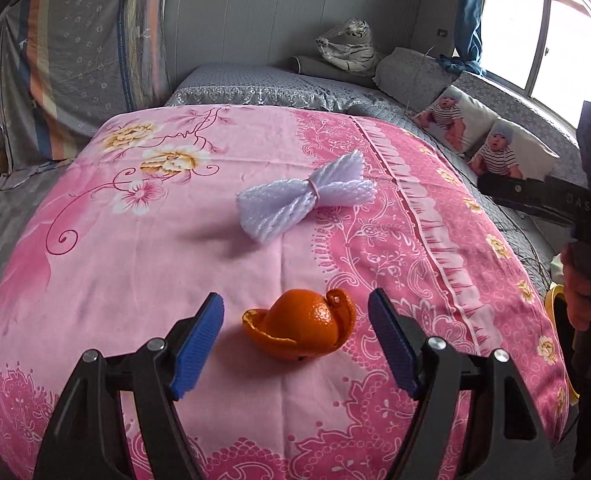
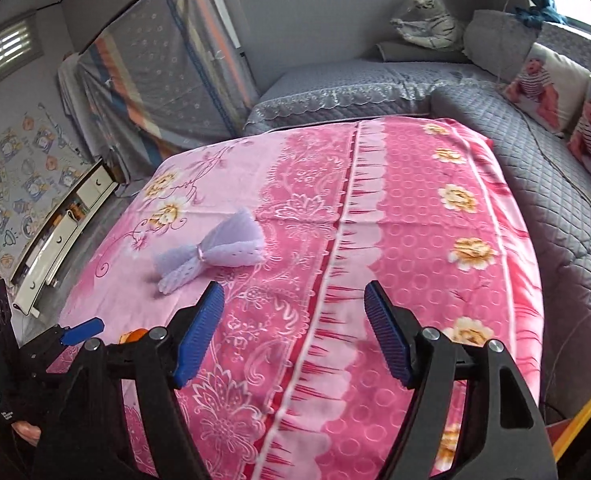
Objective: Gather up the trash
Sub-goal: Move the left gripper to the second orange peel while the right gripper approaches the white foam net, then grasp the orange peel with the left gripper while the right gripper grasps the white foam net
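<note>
Left wrist view: left gripper spread, empty, orange peel between pads untouched on pink sheet, white foam net beyond peel; right gripper spread over sheet, peel mostly hidden behind it.

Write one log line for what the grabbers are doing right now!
left gripper: open, orange peel between fingers, untouched | right gripper: open, empty, over pink cloth | white foam net: lying farther back
</note>
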The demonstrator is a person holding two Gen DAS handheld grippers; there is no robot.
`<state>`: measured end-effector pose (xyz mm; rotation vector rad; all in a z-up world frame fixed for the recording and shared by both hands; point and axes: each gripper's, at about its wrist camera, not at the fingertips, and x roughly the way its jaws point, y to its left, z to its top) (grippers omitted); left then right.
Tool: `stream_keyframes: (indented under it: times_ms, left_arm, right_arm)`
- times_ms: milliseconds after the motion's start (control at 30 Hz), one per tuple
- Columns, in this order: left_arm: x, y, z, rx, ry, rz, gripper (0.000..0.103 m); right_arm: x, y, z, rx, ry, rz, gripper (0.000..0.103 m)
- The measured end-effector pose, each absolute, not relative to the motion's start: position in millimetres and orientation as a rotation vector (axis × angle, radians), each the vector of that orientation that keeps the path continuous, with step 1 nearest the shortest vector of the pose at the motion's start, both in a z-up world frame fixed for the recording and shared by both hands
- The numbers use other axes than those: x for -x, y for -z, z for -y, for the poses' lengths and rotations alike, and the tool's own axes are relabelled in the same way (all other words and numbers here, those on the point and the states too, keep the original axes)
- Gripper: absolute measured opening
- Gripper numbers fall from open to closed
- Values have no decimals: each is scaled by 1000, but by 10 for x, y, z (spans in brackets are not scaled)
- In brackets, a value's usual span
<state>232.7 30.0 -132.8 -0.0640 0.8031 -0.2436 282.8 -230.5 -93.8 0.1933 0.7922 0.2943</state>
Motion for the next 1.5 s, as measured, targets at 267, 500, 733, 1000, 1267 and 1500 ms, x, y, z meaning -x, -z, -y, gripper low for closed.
stream_keyframes:
  times_ms: [267, 500, 733, 1000, 1267, 1500]
  left_arm:
    - [-2411, 1498, -296, 61, 252, -837, 71]
    - [-2474, 1582, -292, 54, 256, -846, 71]
    - [-2537, 1670, -339, 88, 274, -863, 71]
    - [-2570, 1754, -292, 86, 310, -878, 70]
    - [-2552, 1779, -213, 49, 327, -856, 47]
    - [-2515, 1738, -199, 43, 329, -834, 38]
  right_arm:
    - [-3388, 1150, 1860, -175, -372, -825, 72]
    - [-3796, 1343, 1692, -171, -373, -859, 73]
    - [-4012, 1474, 1633, -186, -370, -883, 75]
    - [-4041, 1533, 1470, -182, -414, -892, 78]
    - [-4066, 1646, 1387, -162, -416, -903, 61]
    - [-4096, 1675, 1374, -142, -412, -922, 12]
